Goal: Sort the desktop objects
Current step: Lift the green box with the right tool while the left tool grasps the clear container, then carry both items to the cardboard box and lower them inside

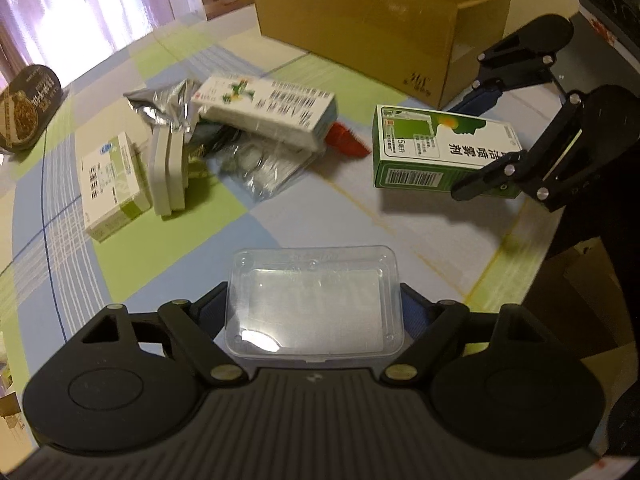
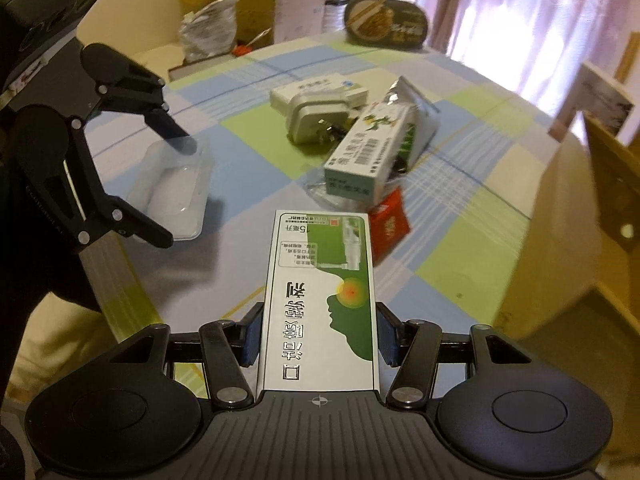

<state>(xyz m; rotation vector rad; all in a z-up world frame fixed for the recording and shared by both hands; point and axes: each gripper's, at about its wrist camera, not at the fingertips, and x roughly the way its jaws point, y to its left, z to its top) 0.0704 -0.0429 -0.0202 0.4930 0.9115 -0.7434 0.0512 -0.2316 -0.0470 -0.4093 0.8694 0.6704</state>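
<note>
Clear plastic makes up the tray (image 1: 314,304) at the bottom centre of the left wrist view, where the left gripper (image 1: 314,308) has its jaws clamped on the tray's 2 sides. In the right wrist view the same tray (image 2: 172,192) sits at centre left, lifted a little off the worktop (image 2: 248,256), with the left gripper (image 2: 160,184) reaching in from the left edge.

At the bottom centre of the right wrist view, the right gripper (image 2: 318,336) has its jaws pressed against the long sides of a green-and-white spray box (image 2: 320,300) that points away from the camera. In the left wrist view this spray box (image 1: 440,148) hangs at centre right above the worktop (image 1: 320,216), held by the right gripper (image 1: 486,138) coming in from the right edge.

Across the middle of the left wrist view lies a loose pile on the checked blue, green and white cloth: a small white-and-green box (image 1: 114,184) at the left, a white plug (image 1: 168,176) just beside it, a silver foil pouch (image 1: 164,104) behind, and a long white box (image 1: 264,112) tilted over clear wrappers. A red packet (image 1: 346,142) pokes out from under the long box's right end. An open cardboard box (image 1: 376,28) stands at the upper centre. A dark oval bowl (image 1: 26,108) sits at the far left edge.
</note>
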